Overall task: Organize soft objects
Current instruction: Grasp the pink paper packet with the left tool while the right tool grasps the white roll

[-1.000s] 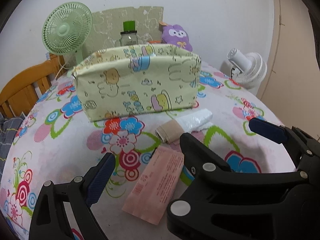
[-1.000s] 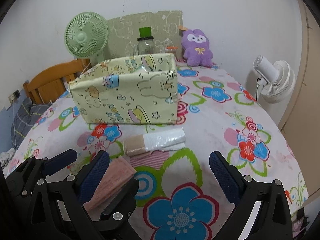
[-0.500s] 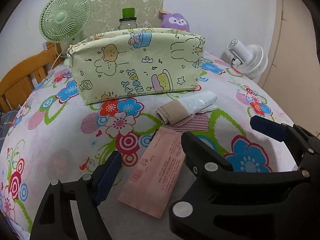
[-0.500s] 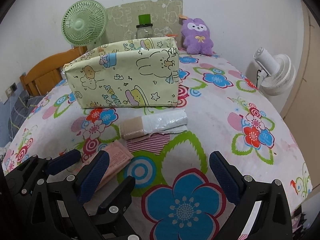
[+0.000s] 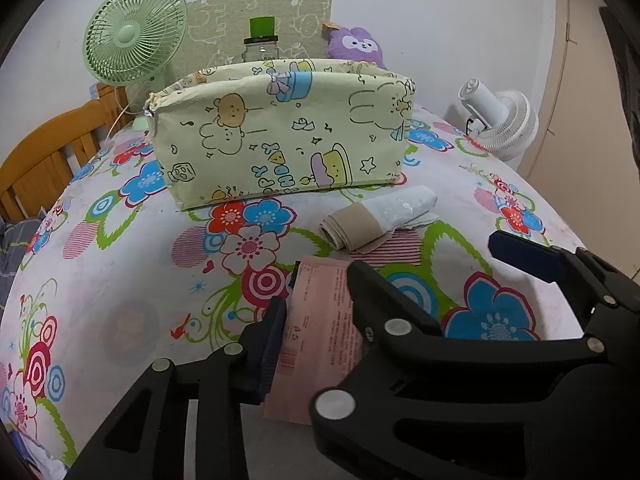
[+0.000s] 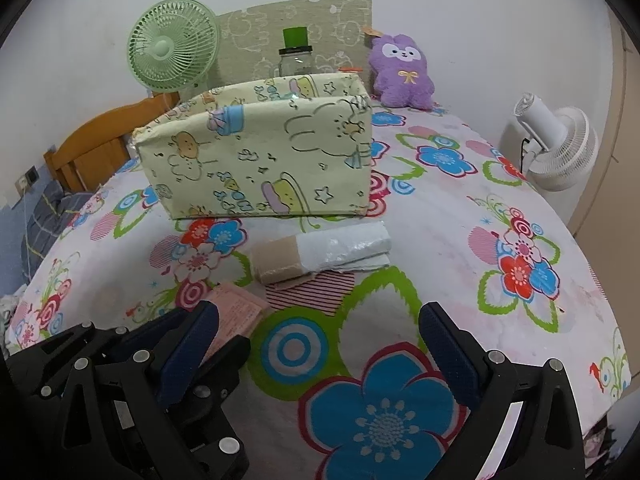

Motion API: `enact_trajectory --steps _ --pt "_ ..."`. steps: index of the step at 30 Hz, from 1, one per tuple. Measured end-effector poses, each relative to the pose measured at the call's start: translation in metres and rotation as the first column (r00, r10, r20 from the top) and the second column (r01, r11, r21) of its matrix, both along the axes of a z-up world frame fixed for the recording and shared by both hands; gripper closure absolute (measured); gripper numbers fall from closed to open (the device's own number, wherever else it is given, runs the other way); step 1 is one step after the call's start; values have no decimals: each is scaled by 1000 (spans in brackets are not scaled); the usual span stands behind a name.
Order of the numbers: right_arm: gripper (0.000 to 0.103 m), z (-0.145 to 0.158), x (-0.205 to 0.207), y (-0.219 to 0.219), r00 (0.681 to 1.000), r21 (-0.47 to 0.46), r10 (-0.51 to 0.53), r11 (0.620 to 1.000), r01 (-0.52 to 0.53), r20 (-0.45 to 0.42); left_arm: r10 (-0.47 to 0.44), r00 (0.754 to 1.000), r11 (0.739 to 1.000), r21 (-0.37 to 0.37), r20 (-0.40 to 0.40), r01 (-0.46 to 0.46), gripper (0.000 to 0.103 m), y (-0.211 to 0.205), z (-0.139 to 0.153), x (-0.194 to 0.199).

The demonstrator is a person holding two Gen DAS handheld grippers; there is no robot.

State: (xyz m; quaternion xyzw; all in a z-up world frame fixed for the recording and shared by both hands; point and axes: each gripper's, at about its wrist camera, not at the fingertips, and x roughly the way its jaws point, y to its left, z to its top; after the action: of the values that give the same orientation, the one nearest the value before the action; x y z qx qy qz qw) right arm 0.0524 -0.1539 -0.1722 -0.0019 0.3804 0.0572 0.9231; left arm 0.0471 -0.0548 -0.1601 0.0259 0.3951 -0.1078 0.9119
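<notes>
Bare cloth lies open to the right, up to the table's edge. The left gripper is clamped on the pink packet — the right gripper gapes, the roll just beyond, near the box.

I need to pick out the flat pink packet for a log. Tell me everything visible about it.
The pink packet is a flat, thin rectangle, seemingly paper or film, printed with fine dark text and a barcode near its close end. It lies on the flowered tablecloth, nearer than the beige-banded white roll. The left gripper has its blue-padded fingers closed against its long edges. The right gripper stands open beside it.
</notes>
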Motion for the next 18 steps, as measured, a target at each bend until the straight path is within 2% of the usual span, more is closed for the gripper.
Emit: enact_trajectory --steps 8,18 --pt "1 5 10 7 1000 7 15 1000 -15 15 47 999 999 8 21 -47 62 7 6 7" --pt "2 9 33 0 1000 17 -17 1000 17 14 104 994 995 7 19 -104 63 14 10 31"
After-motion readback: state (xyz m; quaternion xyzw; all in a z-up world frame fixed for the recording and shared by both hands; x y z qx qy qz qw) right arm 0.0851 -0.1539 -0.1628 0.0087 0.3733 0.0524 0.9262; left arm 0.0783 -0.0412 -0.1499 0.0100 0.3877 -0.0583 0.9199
